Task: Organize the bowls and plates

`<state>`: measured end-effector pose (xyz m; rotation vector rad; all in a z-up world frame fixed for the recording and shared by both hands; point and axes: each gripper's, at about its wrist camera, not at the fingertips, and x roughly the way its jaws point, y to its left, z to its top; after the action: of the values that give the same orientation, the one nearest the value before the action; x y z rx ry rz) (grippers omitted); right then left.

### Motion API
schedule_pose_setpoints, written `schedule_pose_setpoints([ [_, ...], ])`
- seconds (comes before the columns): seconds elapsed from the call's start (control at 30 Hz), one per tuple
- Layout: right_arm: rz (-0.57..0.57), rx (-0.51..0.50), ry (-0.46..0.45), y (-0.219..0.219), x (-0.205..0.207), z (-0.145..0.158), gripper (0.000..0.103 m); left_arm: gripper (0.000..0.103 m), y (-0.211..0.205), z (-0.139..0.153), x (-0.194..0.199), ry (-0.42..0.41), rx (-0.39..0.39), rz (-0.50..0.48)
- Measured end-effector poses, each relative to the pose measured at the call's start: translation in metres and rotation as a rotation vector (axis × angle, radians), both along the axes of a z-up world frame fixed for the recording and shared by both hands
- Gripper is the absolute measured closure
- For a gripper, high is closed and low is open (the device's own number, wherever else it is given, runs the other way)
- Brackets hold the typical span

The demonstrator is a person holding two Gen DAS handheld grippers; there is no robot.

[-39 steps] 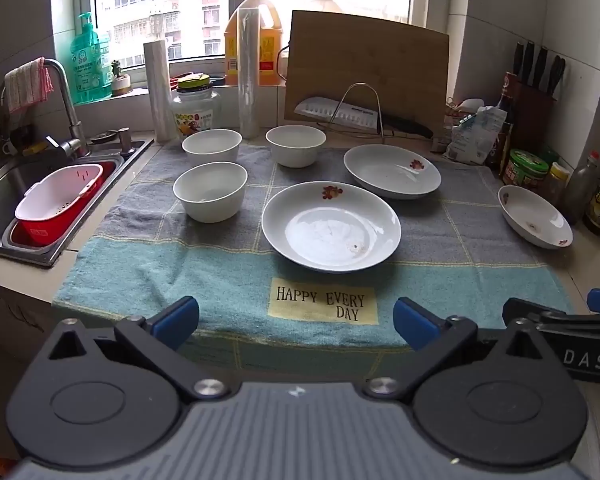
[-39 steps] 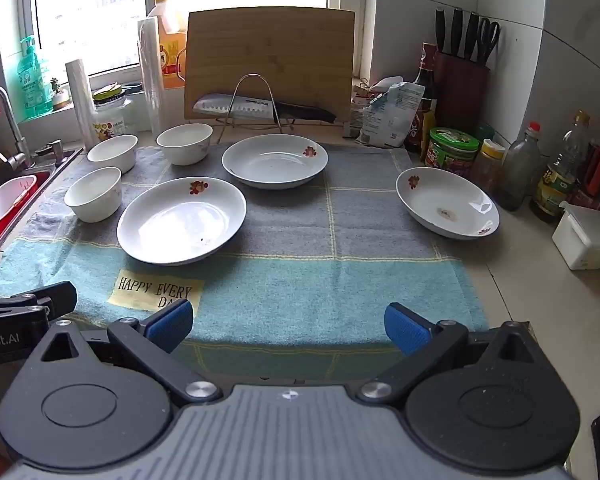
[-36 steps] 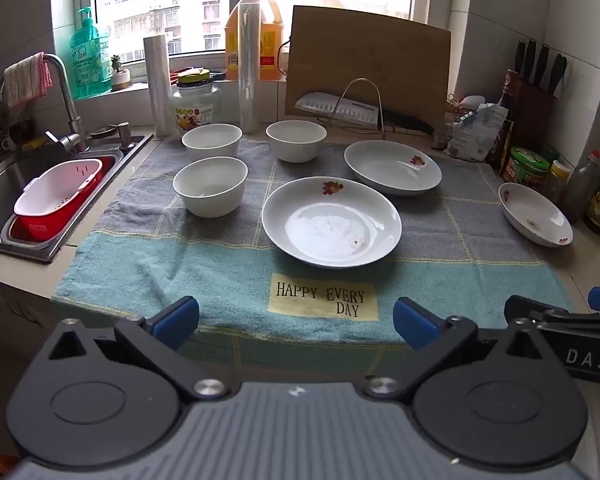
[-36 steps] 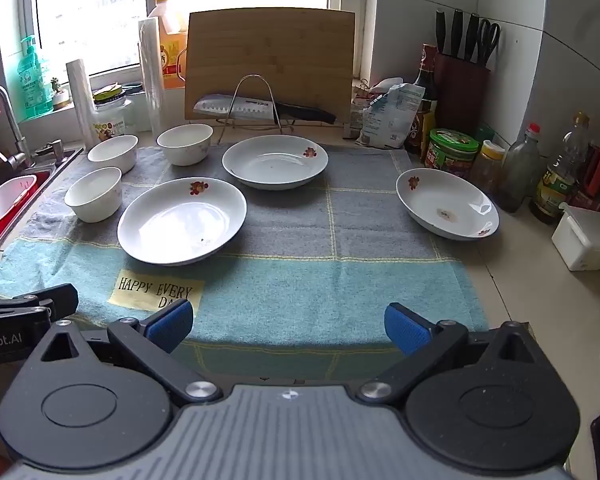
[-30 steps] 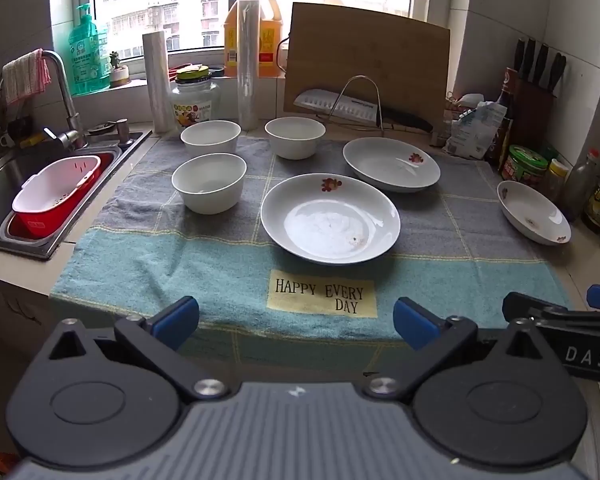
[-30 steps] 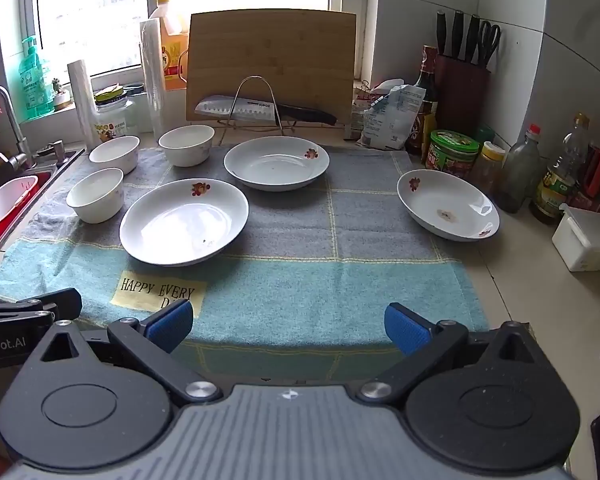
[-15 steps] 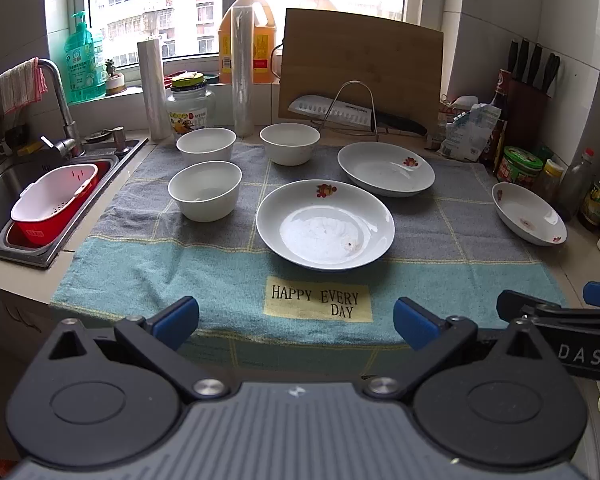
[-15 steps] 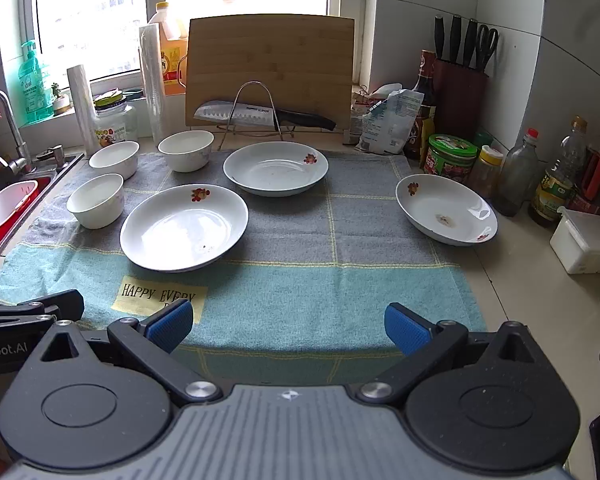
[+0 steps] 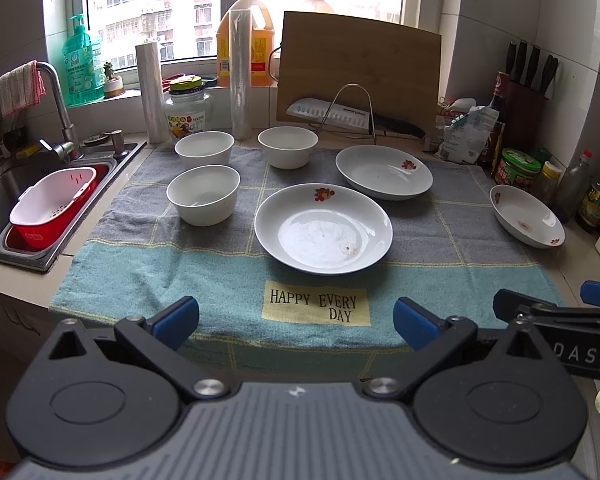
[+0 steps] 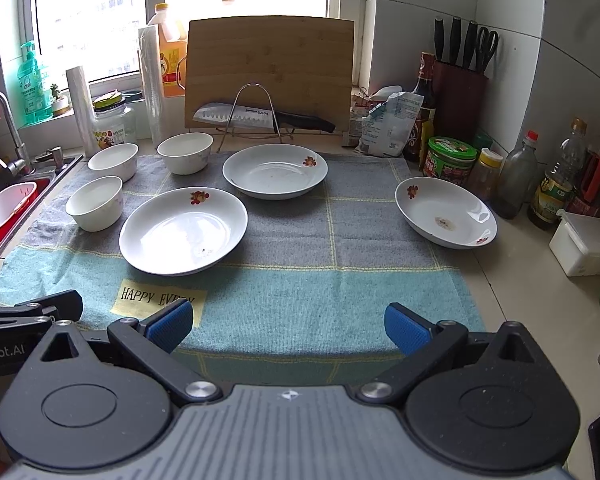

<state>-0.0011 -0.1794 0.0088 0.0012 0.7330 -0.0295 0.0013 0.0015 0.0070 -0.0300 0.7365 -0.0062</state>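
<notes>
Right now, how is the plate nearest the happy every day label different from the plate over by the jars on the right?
The near plate lies fully on the towel, left of centre; the far-right plate sits at the towel's right edge, partly over the counter. The near plate sits level, while the far-right plate looks tilted. The far-right plate shows a brownish mark in its middle; the near plate shows only a tiny speck. Both are white, empty, with a red flower print.

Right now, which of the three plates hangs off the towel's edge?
The far-right plate, beside the jars. Its right side overhangs the towel onto bare counter; the near plate and back plate both sit fully on the towel.
</notes>
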Motion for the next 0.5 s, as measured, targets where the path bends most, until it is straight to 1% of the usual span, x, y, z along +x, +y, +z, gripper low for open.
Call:
schedule_pose_setpoints([
  [0.5,-0.006,-0.006,-0.004,0.0006,0.0011,0.0028,0.000,0.001,0.0000,0.0020,0.0019,-0.002,-0.005,-0.003],
])
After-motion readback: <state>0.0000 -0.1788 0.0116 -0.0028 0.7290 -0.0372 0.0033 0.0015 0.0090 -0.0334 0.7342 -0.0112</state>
